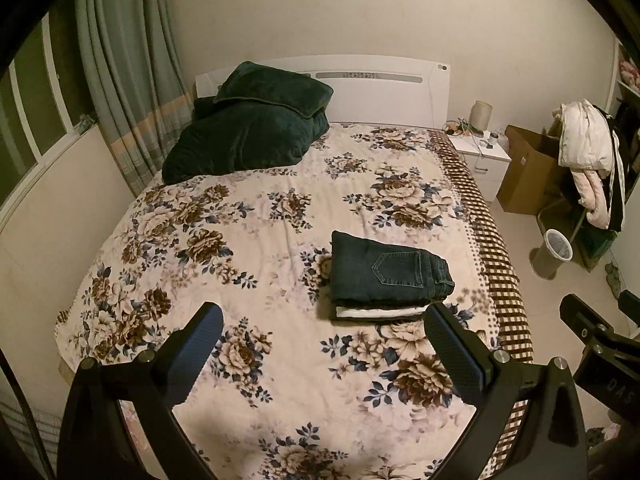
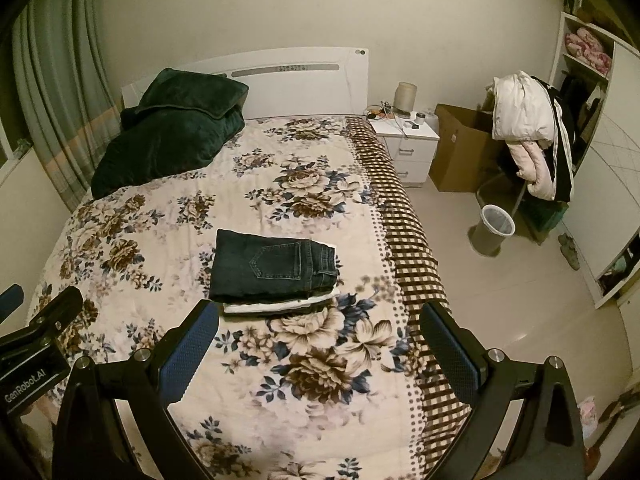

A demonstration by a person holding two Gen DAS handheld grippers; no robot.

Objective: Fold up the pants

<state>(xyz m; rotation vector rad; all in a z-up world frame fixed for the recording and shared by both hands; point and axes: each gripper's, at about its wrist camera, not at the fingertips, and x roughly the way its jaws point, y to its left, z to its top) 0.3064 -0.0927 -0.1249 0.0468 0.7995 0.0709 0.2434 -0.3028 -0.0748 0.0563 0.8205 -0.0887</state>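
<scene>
Lying folded on the floral bed (image 1: 256,208), dark jeans (image 1: 384,268) top a small stack toward its right side. Left hand-held gripper (image 1: 324,340) spread wide, holding nothing; right hand-held gripper (image 2: 320,336) also wide, nothing held, both above bedspread.

One folded jeans (image 1: 386,270) – one white garment (image 1: 376,312) beneath; two green pillows (image 1: 248,136); one bin (image 1: 554,252).
</scene>
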